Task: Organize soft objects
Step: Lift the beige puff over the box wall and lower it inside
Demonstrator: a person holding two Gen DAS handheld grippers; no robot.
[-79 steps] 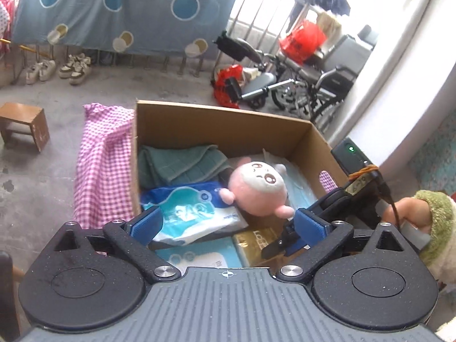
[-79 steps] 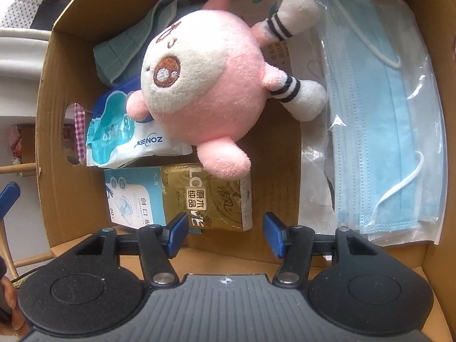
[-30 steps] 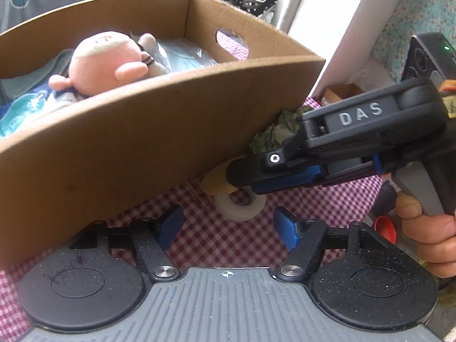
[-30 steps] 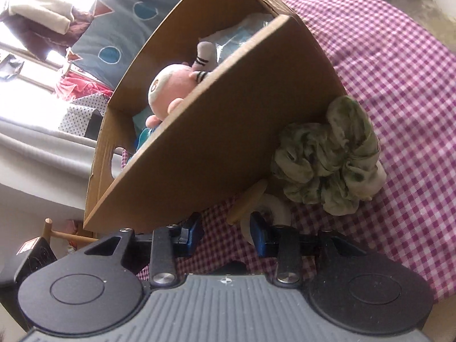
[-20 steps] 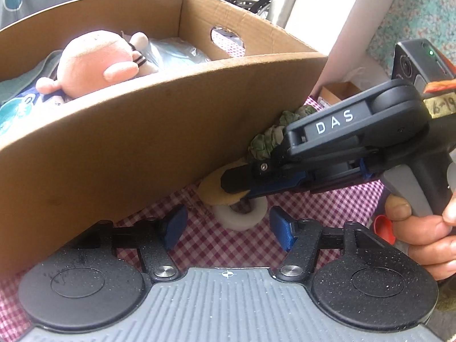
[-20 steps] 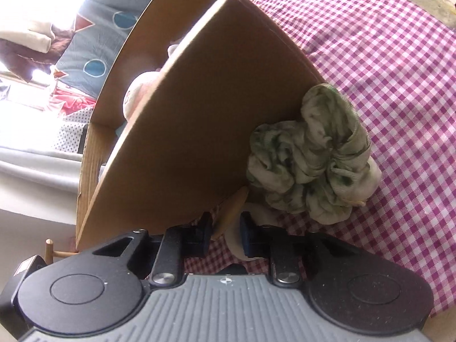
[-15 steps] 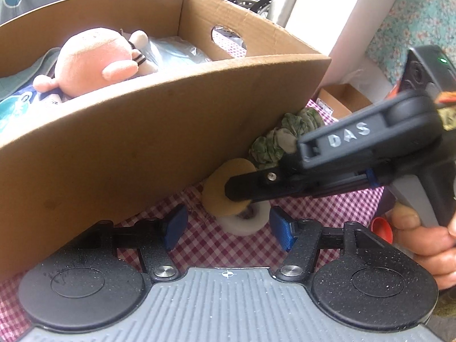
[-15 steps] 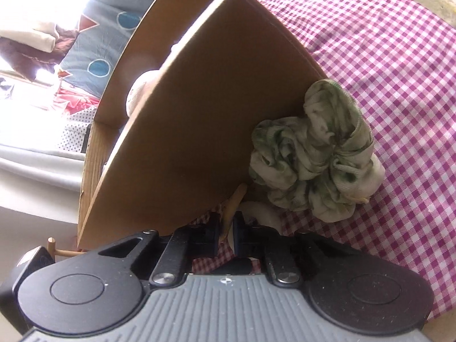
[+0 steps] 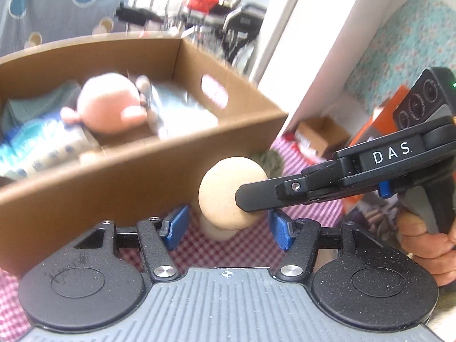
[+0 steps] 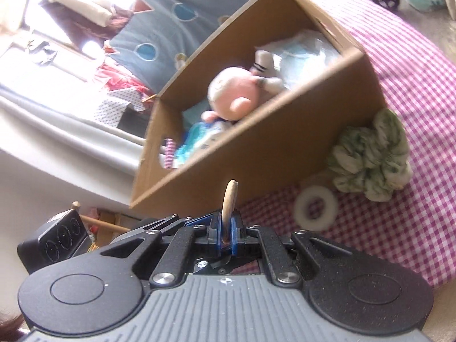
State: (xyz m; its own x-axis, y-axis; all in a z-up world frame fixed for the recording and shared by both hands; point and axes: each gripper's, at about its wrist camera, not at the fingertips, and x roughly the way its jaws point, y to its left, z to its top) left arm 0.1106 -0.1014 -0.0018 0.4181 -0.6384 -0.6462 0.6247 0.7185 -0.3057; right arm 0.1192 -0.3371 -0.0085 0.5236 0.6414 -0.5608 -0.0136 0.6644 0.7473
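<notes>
While R gripper (image 10: 226, 235) clamps tan puff (image 10: 229, 199), L gripper (image 9: 226, 226) jaws gape, empty.

A brown cardboard box (image 10: 285, 142) sits on pink-and-white gingham cloth (image 10: 413, 99). Inside, a pink plush (image 10: 233, 91); outside, a mottled green scrunchie (image 10: 373, 154), white ring (image 10: 316, 208), and tan, perhaps beige, puff (image 9: 225, 193).

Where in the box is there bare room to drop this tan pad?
In the box, bare floor shows only by the near wall, in front of the plush. Left is crowded with packets, right with the mask bag.
</notes>
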